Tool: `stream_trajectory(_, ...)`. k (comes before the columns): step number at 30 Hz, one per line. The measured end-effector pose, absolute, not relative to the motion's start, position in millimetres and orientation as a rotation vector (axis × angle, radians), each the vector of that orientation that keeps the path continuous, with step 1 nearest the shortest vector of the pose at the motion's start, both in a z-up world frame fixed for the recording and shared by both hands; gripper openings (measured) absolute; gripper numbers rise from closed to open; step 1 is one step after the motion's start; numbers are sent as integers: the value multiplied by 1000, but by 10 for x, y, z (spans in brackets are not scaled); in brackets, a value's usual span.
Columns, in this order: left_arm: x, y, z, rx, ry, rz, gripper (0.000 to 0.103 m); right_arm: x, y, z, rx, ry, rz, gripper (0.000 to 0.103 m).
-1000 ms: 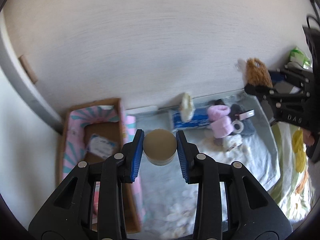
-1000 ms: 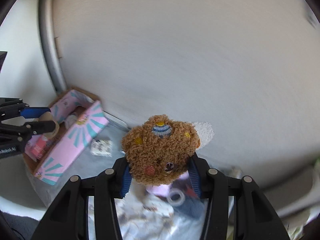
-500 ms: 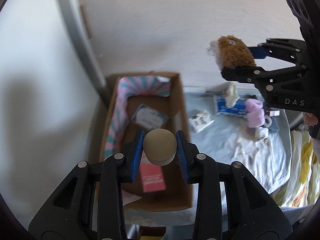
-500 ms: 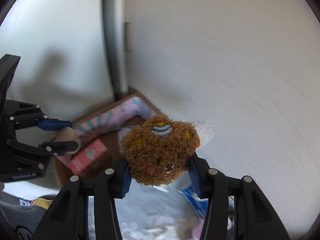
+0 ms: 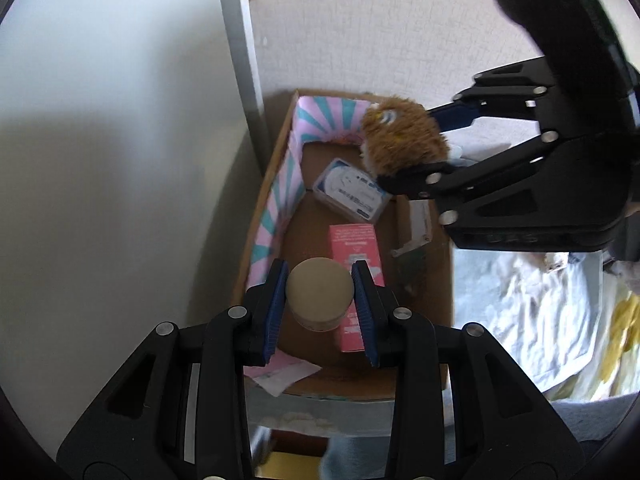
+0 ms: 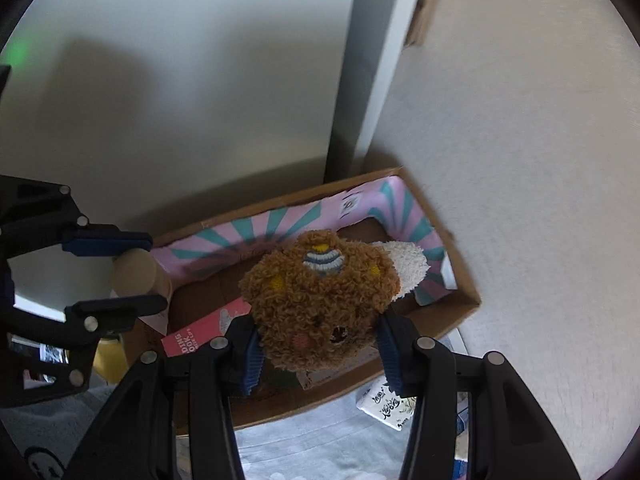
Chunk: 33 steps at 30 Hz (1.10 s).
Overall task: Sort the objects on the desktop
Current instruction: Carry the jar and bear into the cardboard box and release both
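Observation:
My left gripper point(image 5: 320, 304) is shut on a round beige jar point(image 5: 319, 294) and holds it above the near end of a cardboard box point(image 5: 264, 184) with a pink and teal lining. My right gripper point(image 6: 320, 356) is shut on a brown plush toy point(image 6: 320, 304) and holds it over the far end of the same box point(image 6: 460, 280). In the left wrist view the plush point(image 5: 404, 140) and the right gripper point(image 5: 440, 148) hang over the box. In the right wrist view the jar point(image 6: 134, 274) and the left gripper point(image 6: 116, 272) are at the left.
Inside the box lie a pink carton point(image 5: 354, 248), a white and blue packet point(image 5: 348, 192) and a small card point(image 5: 416, 240). A grey cloth point(image 5: 520, 300) covers the table to the right. A small white pack point(image 6: 386, 406) lies on the cloth. A wall and a grey post point(image 5: 240, 40) stand behind the box.
Both grippers have moved left from above the cloth to above the box, each still holding its object. The plush now hangs over the box's far end.

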<state>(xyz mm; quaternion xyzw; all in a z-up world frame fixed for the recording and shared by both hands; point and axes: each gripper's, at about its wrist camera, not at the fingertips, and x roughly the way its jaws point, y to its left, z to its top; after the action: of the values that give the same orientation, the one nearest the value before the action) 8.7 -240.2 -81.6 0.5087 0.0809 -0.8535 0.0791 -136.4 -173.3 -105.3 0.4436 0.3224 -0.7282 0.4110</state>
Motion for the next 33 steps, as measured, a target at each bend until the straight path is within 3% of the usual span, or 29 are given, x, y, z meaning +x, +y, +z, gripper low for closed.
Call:
stream_trajectory(20, 28, -2226, -895, 1577, 210, -2573, 30, -1494, -1816, -1190, 1171, 837, -1808, 46)
stream_trajectory(24, 20, -2203, -903, 1571, 213, -2589, 32, -1540, -1819, -1201, 1191, 805, -1812, 50)
stream_trajectory(25, 9, -2190, -902, 1572, 203, -2583, 36, -1560, -1817, -1208, 1202, 793, -1819, 51)
stream_trajectory(27, 2, -2192, -897, 1565, 158, -2564, 70, -1613, -1803, -1235, 1224, 766, -1837, 59)
stream_trajectory(28, 0, -2179, -893, 1553, 130, -2560, 103, -1647, -1789, -1254, 1247, 753, -1845, 77)
stream_trajectory(30, 15, -2151, -870, 1510, 88, -2583, 103, -1690, -1756, -1277, 1273, 717, -1840, 103)
stream_trajectory(33, 21, -2149, -877, 1514, 93, -2594, 103, -1696, -1694, -1242, 1237, 723, -1888, 103)
